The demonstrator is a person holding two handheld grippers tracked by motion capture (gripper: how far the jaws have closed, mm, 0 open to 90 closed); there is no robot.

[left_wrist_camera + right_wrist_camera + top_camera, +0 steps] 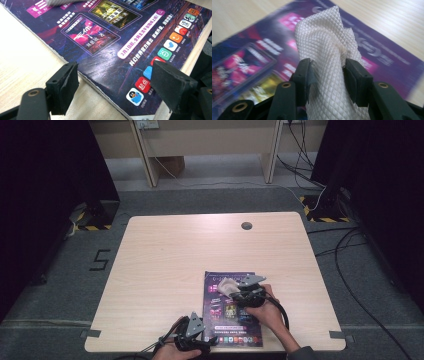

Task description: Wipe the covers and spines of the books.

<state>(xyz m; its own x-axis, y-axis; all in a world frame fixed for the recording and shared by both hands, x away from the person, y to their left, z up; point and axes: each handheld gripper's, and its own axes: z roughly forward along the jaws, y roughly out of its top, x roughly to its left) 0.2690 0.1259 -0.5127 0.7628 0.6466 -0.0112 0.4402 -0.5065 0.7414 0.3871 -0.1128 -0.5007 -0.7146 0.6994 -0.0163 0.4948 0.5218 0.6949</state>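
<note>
A purple magazine (232,312) lies flat near the table's front edge, right of centre. My left gripper (209,340) sits at its near left corner. In the left gripper view this gripper (116,82) stands open, one jaw over bare wood and the other over the magazine's (112,37) bottom edge, with the corner between them. A white textured cloth (226,286) rests on the magazine's upper part. My right gripper (328,72) is shut on the cloth (329,50), which bunches up between the jaws above the blurred cover (249,65). From above, the right gripper (235,292) is over the cover's top half.
The light wooden table (165,265) has a round cable hole (246,225) near its far edge. Both forearms come in over the front edge. Cables run across the grey floor (350,285) to the right, and black stands flank the table.
</note>
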